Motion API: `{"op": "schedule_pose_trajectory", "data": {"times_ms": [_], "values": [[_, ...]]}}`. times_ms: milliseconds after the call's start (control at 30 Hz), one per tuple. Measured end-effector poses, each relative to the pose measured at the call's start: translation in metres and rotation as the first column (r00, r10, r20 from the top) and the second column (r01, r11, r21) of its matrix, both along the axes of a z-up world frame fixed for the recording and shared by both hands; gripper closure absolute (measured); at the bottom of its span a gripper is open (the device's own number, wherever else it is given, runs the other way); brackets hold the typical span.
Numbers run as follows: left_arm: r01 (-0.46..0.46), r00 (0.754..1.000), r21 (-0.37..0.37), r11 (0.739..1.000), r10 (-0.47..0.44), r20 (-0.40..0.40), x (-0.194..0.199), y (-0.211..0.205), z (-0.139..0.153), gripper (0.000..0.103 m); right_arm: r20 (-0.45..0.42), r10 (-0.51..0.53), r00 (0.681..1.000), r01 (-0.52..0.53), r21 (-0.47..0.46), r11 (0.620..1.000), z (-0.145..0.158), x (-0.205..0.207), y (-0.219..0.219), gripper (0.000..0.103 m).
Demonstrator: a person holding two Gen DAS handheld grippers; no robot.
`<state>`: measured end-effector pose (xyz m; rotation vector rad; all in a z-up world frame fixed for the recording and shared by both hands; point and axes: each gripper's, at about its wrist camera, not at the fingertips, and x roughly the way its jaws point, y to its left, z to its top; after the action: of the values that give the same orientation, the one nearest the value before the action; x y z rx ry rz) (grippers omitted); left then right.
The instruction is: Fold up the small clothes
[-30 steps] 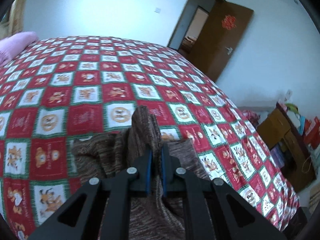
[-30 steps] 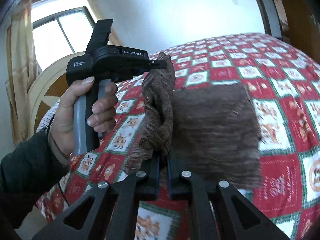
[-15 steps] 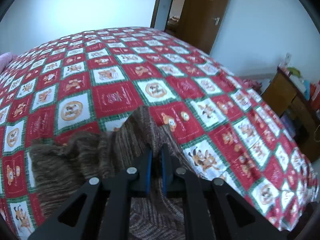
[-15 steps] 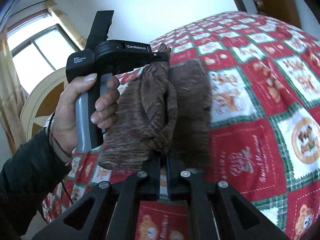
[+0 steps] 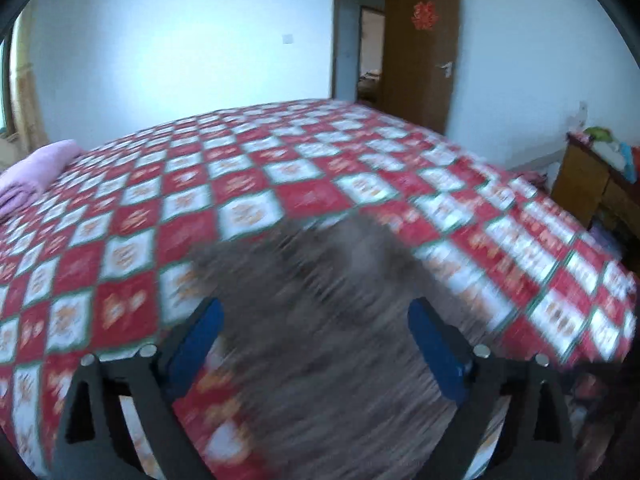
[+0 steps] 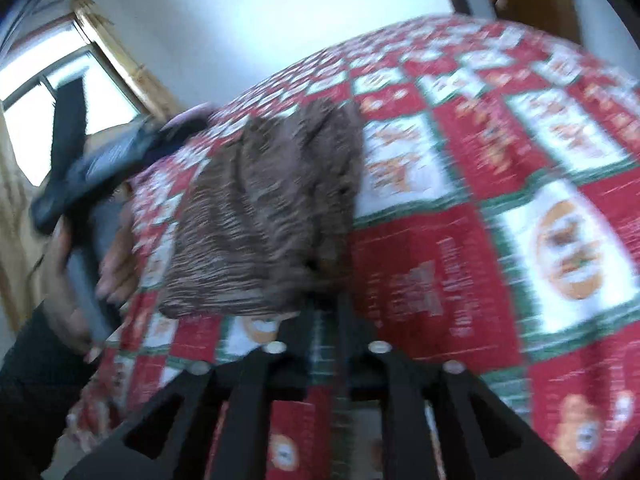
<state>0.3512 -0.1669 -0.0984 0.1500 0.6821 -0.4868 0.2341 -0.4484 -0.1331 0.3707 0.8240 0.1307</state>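
In the left wrist view, the left hand-held gripper (image 5: 316, 336), which half a second ago was pinched on a raised fold of the brown garment (image 5: 320, 320), now stands with its blue pads (image 5: 436, 344) spread wide and nothing between them, and the garment lies blurred on the bed (image 5: 248, 184) just ahead. In the right wrist view, the right hand-held gripper (image 6: 324, 312) has parted a little too; it seems to hold nothing, with the garment (image 6: 264, 220) lying doubled on the bed (image 6: 460, 248) just beyond its tips, though blur leaves that uncertain. I judge this fold laid down and released.
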Motion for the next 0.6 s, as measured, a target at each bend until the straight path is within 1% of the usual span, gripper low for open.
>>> {"op": "schedule_pose_trajectory", "data": {"times_ms": [67, 133, 167, 233, 300, 367, 433, 467, 500, 533, 600], "values": [[-0.022, 1.000, 0.025, 0.999, 0.022, -0.009, -0.002, 0.014, -0.016, 0.005, 0.048, -0.053, 0.997, 0.053, 0.003, 0.999, 0.013, 0.000, -0.008, 0.049], [-0.052, 0.997, 0.046, 0.998, 0.054, -0.050, 0.001, 0.026, -0.035, 0.005, 0.072, -0.056, 0.996, 0.055, 0.021, 0.998, 0.023, 0.010, -0.011, 0.049], [-0.064, 0.995, 0.042, 0.997, 0.067, -0.073, 0.004, 0.028, -0.042, 0.005, 0.077, -0.037, 0.996, 0.036, 0.015, 0.999, 0.028, 0.022, -0.008, 0.049], [-0.088, 0.988, 0.008, 0.996, 0.089, -0.123, 0.008, 0.036, -0.052, 0.005, 0.080, 0.006, 0.997, -0.007, 0.013, 1.000, 0.036, 0.049, -0.001, 0.049], [-0.099, 0.986, -0.029, 0.995, 0.094, -0.140, 0.011, 0.040, -0.052, 0.005, 0.047, 0.048, 0.998, -0.050, 0.051, 0.997, 0.036, 0.084, 0.005, 0.049], [-0.098, 0.985, -0.056, 0.994, 0.089, -0.149, 0.012, 0.040, -0.052, 0.005, 0.016, 0.058, 0.998, -0.059, 0.054, 0.997, 0.032, 0.117, 0.011, 0.049], [-0.086, 0.985, -0.060, 0.994, 0.075, -0.158, 0.011, 0.038, -0.055, 0.005, -0.058, 0.092, 0.994, -0.089, 0.058, 0.994, 0.016, 0.155, 0.018, 0.049], [-0.080, 0.985, -0.048, 0.996, 0.072, -0.160, 0.012, 0.036, -0.056, 0.005, -0.080, 0.091, 0.993, -0.087, 0.053, 0.995, 0.009, 0.166, 0.020, 0.053], [-0.077, 0.985, -0.047, 0.996, 0.068, -0.161, 0.011, 0.035, -0.057, 0.005, -0.105, 0.097, 0.990, -0.093, 0.034, 0.995, 0.003, 0.176, 0.021, 0.081], [-0.075, 0.985, -0.051, 0.996, 0.066, -0.162, 0.010, 0.036, -0.058, 0.005, -0.116, 0.093, 0.989, -0.092, 0.012, 0.996, -0.002, 0.184, 0.022, 0.094], [-0.074, 0.983, -0.046, 0.996, 0.065, -0.174, 0.009, 0.036, -0.062, 0.001, -0.071, 0.063, 0.996, -0.062, 0.019, 0.998, 0.003, 0.177, 0.017, 0.095]]}}
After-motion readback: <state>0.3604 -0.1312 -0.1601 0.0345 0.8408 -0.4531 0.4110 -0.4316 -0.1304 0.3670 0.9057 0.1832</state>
